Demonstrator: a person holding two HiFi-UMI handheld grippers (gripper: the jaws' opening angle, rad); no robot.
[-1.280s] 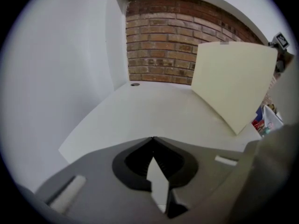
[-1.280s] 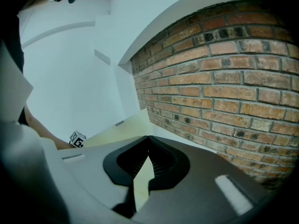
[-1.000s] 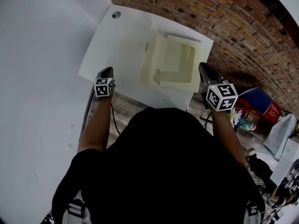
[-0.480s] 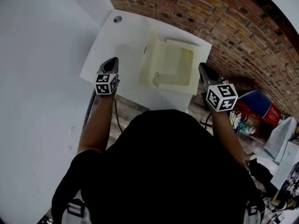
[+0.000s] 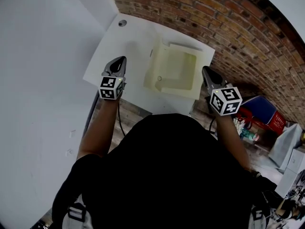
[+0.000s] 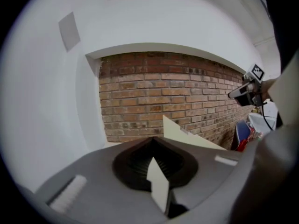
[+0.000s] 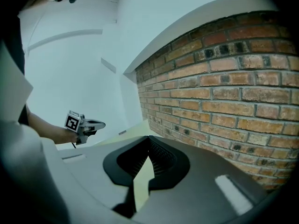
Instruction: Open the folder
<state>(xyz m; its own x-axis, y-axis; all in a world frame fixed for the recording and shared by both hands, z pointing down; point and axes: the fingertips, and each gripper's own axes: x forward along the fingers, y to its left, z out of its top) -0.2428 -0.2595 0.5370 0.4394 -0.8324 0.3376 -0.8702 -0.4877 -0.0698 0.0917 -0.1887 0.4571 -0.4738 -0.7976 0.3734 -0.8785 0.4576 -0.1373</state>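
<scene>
Between the left gripper and right gripper, both closed on nothing, lies a pale yellow plastic folder, largely hidden behind jaws in both gripper views.

Brick wall behind white table

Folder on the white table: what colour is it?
The folder is pale cream-yellow, clearest in the head view.

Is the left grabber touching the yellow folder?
Apart. In the head view, a strip of bare white table lies between the left gripper and the folder.
</scene>
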